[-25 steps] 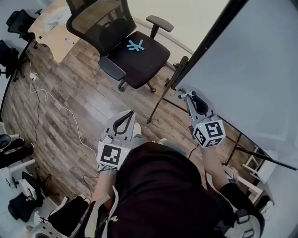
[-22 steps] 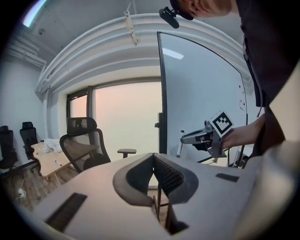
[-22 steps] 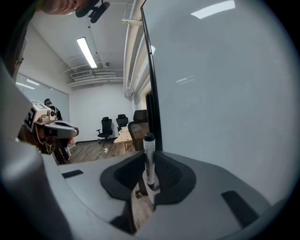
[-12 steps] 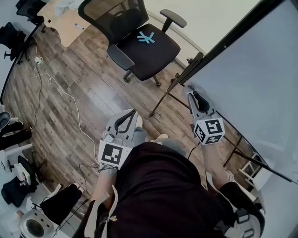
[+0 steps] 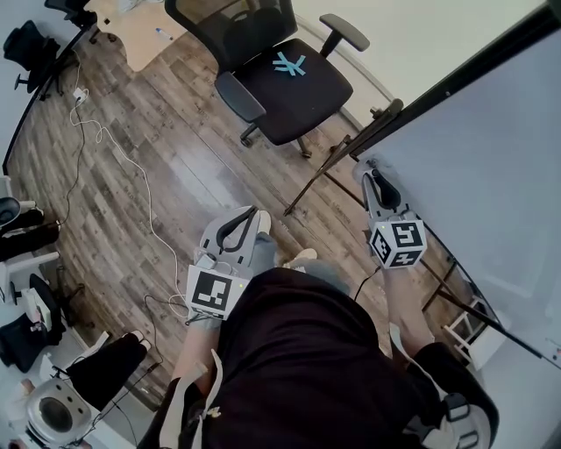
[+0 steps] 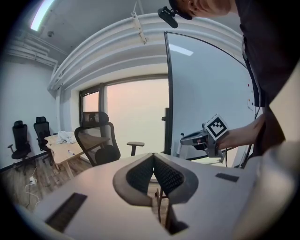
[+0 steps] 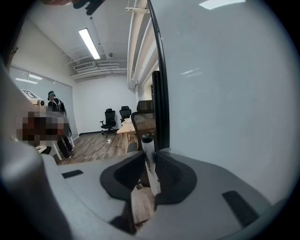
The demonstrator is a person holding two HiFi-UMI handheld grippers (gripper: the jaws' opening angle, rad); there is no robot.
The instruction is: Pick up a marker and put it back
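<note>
A white marker (image 7: 148,149) with a dark cap stands upright between the jaws of my right gripper (image 7: 149,158), which is shut on it. In the head view that right gripper (image 5: 367,170) points up along the black lower edge of the whiteboard (image 5: 491,149), right beside the frame. My left gripper (image 5: 255,217) hangs over the wooden floor in front of the person's body. Its jaws meet with nothing between them in the left gripper view (image 6: 153,157). The right gripper (image 6: 186,139) also shows there, held out toward the board.
A black office chair (image 5: 285,74) stands ahead on the wooden floor. A light wooden desk (image 5: 131,26) sits at the far left. A white cable (image 5: 110,162) trails over the floor. The whiteboard's stand legs (image 5: 307,188) cross the floor between the grippers.
The head view has swung, so the chair and desk slid up and to the right. Both grippers keep about the same places before the body; the right one stays shut on the marker.
</note>
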